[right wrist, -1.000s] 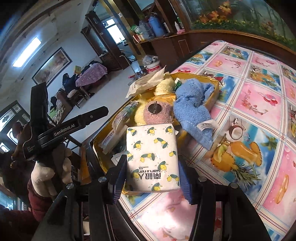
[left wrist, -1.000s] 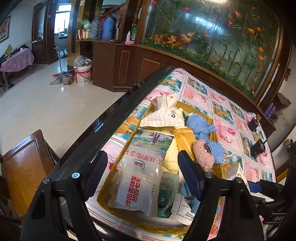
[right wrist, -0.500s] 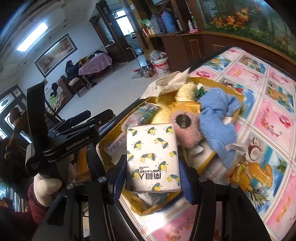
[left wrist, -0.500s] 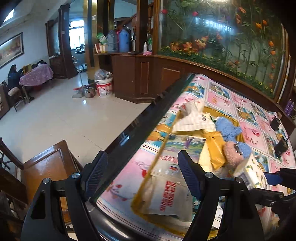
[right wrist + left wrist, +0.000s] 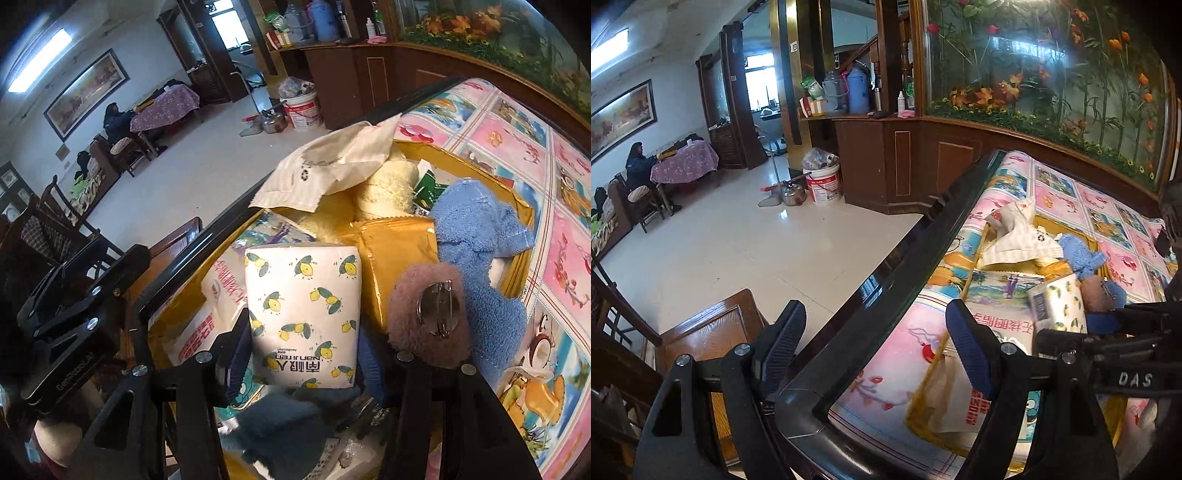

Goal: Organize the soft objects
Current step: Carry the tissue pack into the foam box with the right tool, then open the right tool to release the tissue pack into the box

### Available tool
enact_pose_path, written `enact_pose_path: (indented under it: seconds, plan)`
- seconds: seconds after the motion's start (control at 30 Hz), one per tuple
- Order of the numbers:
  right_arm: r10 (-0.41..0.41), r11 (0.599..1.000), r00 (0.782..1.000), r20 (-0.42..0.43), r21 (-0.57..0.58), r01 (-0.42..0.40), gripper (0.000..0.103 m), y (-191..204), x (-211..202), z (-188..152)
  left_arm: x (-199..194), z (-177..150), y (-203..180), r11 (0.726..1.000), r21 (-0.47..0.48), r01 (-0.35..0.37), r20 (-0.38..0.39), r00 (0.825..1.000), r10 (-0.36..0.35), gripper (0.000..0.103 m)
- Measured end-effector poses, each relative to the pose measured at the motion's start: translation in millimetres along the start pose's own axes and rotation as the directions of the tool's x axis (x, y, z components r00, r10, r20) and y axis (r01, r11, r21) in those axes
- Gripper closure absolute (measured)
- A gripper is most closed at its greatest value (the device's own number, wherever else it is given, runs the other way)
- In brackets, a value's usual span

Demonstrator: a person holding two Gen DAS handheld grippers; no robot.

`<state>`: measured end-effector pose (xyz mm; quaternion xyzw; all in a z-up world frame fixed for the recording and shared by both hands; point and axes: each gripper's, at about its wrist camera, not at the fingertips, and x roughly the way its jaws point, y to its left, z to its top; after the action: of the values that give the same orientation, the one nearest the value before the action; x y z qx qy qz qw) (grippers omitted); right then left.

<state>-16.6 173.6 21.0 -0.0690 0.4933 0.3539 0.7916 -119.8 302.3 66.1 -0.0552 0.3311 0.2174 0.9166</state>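
- I am holding the tissue pack in my right gripper; the two blue pads are pressing on its lower sides, so the jaws are clamped on it.
- The pack is hanging over the yellow tray, above the near end, with the pink plush pom just beside it at 3 o'clock and the white pouch with red print at 9 o'clock.
- My left gripper is standing wide apart and carrying nothing, hovering over the dark table edge, off the tray's left side.
- In the left view the pack is showing at 3 o'clock, near my right tool, well clear of the left pads.
- I judge the step in hand to be setting the pack into the tray.
- To do it well, I am thinking of lowering it flat into the gap between the pouch and the gold packet, not on top of the pom.
- The tray is looking crowded, with the blue towel draped over the far rim, so a tilted release could let the pack slide off.
- I would let go only once its underside is resting on something.
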Motion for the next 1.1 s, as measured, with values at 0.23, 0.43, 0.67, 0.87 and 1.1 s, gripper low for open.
enact_pose_path:
  seconds: [0.23, 0.43, 0.67, 0.87, 1.1]
  plan:
    - [-0.027, 1.000, 0.999, -0.037, 0.011, 0.027, 0.048, 1, 15, -5, 8, -2, 3, 1.000, -0.004, -0.004, -0.019, 1.000, 0.004, 0.025]
    - [-0.032, 0.999, 0.999, -0.033, -0.004, 0.032, 0.048, 4, 11, -6, 6, -4, 1, 1.000, 0.004, -0.005, -0.026, 1.000, 0.005, 0.025]
    - [-0.024, 0.999, 0.997, 0.068, -0.037, 0.026, 0.029, 23, -23, -14, -4, -2, -3, 1.000, 0.013, 0.002, -0.011, 1.000, -0.001, 0.025]
    - [-0.027, 0.998, 0.987, 0.156, -0.058, 0.037, 0.026, 27, -62, -24, -16, -2, -10, 1.000, 0.028, 0.006, 0.007, 1.000, -0.006, 0.025]
    - [-0.100, 0.994, 0.970, 0.224, 0.063, 0.088, 0.025, -23, -105, -54, -18, 7, -5, 0.997, -0.024, 0.072, -0.024, 0.997, -0.073, 0.025]
